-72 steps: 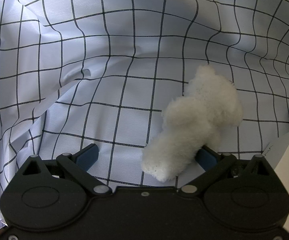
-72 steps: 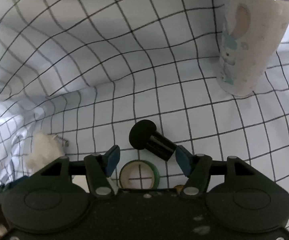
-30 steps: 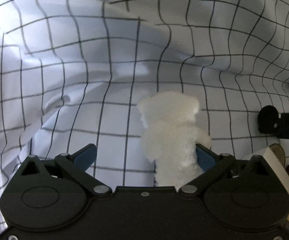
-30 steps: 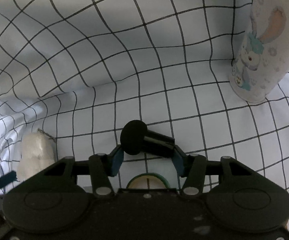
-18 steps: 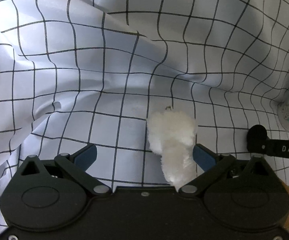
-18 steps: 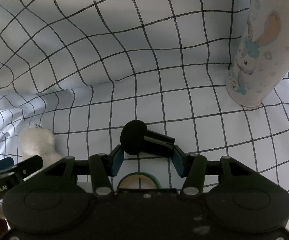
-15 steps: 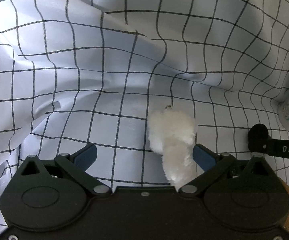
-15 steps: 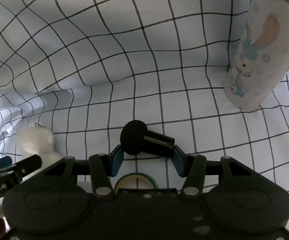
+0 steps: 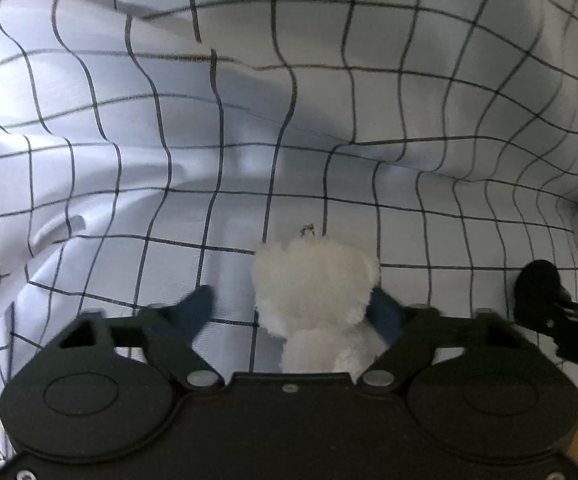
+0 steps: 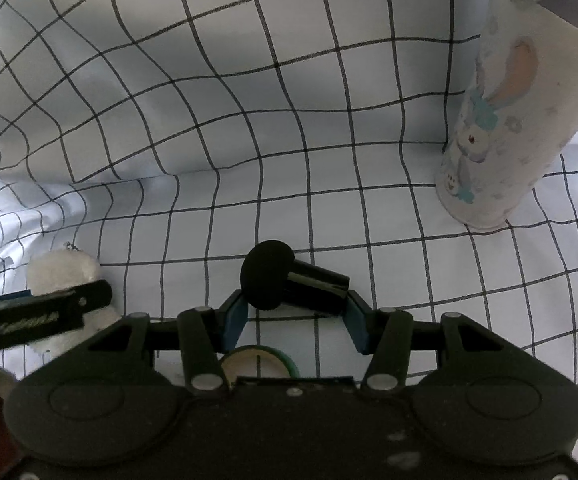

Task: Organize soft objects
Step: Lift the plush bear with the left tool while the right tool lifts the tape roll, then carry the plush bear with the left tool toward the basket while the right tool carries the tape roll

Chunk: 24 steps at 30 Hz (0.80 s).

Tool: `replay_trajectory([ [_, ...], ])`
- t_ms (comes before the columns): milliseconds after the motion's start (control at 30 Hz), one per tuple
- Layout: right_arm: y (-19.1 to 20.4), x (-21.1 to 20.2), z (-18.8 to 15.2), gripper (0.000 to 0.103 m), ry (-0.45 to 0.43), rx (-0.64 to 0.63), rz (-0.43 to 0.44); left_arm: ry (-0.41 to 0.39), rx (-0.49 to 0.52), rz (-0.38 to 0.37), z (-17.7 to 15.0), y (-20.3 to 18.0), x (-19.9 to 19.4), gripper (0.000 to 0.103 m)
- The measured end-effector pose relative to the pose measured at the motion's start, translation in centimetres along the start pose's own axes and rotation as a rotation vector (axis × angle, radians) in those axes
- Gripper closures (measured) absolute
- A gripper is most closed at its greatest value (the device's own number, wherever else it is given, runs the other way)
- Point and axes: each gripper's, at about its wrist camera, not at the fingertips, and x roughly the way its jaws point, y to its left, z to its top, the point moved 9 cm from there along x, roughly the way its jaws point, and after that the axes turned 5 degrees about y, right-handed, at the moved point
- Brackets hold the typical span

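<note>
A rumpled grid-checked cloth (image 9: 329, 140) covers the counter. My left gripper (image 9: 293, 308) has just been closing around the white plush bear (image 9: 313, 284); the right finger touches it, the left stands clear. My right gripper (image 10: 295, 312) is clamped on a black cylinder (image 10: 293, 278). Sorting has barely begun. No destination shows; the bear's lower body is hidden.

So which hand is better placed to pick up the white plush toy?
Left. The plush toy sits between the left gripper's jaws, which have just been closing on it. The right gripper is shut on a black tool.
</note>
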Motion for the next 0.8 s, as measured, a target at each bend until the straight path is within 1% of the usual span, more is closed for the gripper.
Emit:
replay_trajectory([
  [33, -0.1, -0.2, 0.0, 0.052, -0.006, -0.002, 0.003, -0.007, 0.000, 0.006, 0.1, 0.1, 0.0, 0.042],
  [67, -0.3, -0.6, 0.0, 0.052, -0.014, -0.005, 0.009, -0.022, 0.005, 0.017, 0.2, 0.2, -0.2, 0.054],
  [100, -0.4, -0.9, 0.0, 0.052, -0.022, -0.006, 0.014, -0.035, 0.011, 0.027, 0.2, 0.3, -0.4, 0.058],
  [233, -0.4, -3.0, -0.1, 0.052, -0.063, -0.018, 0.034, -0.051, -0.049, -0.003, 0.1, 1.4, -1.9, 0.058],
  [300, -0.3, -4.4, -0.2, 0.052, -0.087, -0.031, 0.039, -0.071, -0.065, 0.002, -0.1, 1.9, -3.1, 0.058],
  [433, -0.1, -7.0, -0.6, 0.052, -0.130, -0.055, 0.048, -0.122, -0.066, 0.012, -0.9, 2.7, -6.3, 0.058],
  [600, 0.0, -11.0, -2.2, 0.052, -0.188, -0.088, 0.061, -0.183, -0.066, -0.004, -1.8, 2.4, -11.0, 0.058],
  [800, -0.6, -16.1, -5.7, 0.052, -0.256, -0.116, 0.099, -0.247, -0.032, -0.008, -4.6, 0.5, -17.0, 0.058],
])
